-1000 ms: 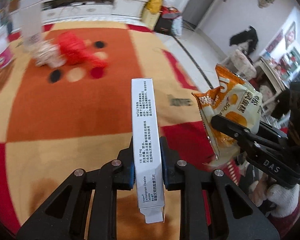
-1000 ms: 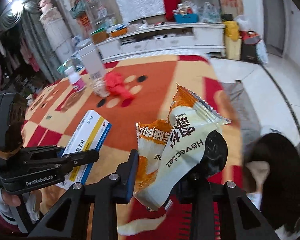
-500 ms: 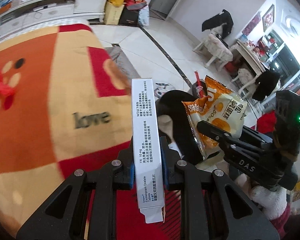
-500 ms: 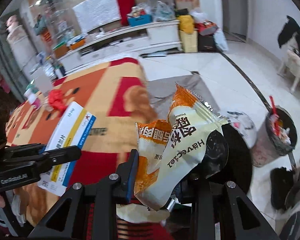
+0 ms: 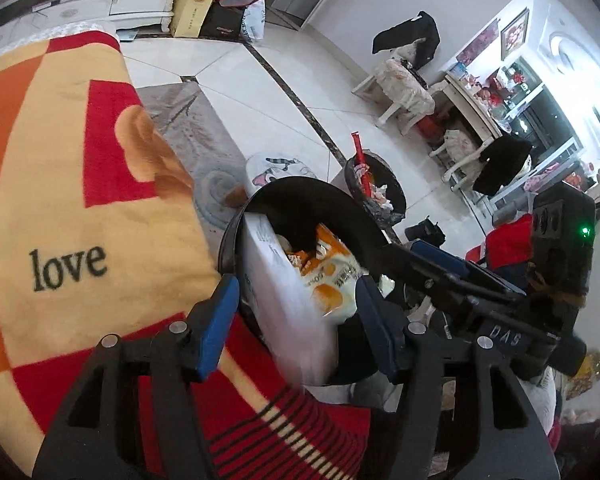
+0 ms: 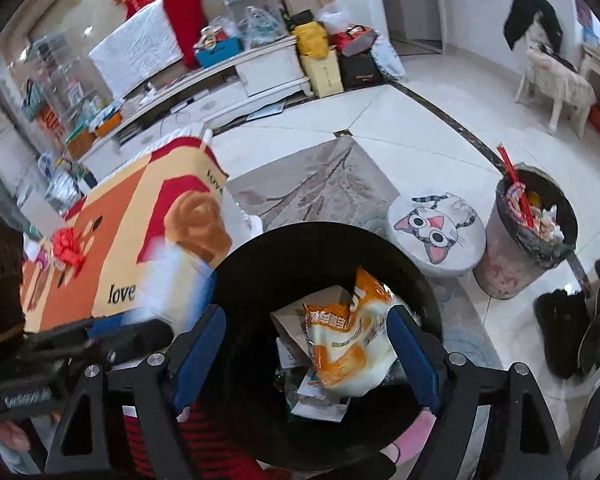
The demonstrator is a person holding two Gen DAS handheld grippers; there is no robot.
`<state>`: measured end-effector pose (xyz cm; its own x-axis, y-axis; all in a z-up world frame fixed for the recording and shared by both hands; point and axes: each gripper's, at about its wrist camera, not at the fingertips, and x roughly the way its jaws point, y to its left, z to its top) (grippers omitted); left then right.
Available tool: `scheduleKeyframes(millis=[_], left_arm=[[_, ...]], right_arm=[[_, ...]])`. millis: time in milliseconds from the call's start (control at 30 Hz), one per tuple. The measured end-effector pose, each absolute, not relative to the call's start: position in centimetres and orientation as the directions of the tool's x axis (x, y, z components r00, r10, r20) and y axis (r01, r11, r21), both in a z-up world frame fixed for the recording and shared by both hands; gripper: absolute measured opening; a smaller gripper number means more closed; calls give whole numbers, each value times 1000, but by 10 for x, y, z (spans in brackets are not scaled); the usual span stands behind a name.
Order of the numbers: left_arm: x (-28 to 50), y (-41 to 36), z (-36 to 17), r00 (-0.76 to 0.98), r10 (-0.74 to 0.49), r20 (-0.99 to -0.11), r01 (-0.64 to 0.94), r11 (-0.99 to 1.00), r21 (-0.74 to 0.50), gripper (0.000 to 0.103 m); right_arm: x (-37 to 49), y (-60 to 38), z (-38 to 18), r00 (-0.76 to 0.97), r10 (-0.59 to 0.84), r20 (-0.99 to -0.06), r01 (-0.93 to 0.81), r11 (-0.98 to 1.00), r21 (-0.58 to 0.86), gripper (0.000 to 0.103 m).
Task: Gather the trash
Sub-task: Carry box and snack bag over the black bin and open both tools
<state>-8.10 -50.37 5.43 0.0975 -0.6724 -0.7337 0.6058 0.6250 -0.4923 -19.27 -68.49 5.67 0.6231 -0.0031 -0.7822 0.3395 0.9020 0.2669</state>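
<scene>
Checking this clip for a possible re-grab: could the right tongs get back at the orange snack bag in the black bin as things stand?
Probably yes. The right tongs, jaws opening, hang right over the black bin, and the orange snack bag lies uncovered on top.

Glossy plastic snack bag (image 6: 352, 344); fuzzy cloth blanket (image 5: 60, 200); polished floor tiles (image 6: 420, 120).

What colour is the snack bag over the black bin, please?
The snack bag is orange and white, seen best in the right wrist view, above the bin.

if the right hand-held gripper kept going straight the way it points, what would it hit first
Most likely the orange snack bag, loose between its opening jaws, over the black bin. Depth is unclear, so the bag may drop clear first.
</scene>
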Motion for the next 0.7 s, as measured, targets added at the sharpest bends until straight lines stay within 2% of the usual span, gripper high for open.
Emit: scheduleKeyframes(millis=[367, 700], left_arm=[[-87, -474, 58, 228, -574, -786, 599, 719, -352, 59], [-86, -422, 57, 323, -522, -789, 551, 782, -292, 59]], right_arm=[[-192, -660, 48, 616, 26, -788, 304, 914, 268, 81], [-179, -614, 54, 616, 66, -785, 234, 936, 263, 81]])
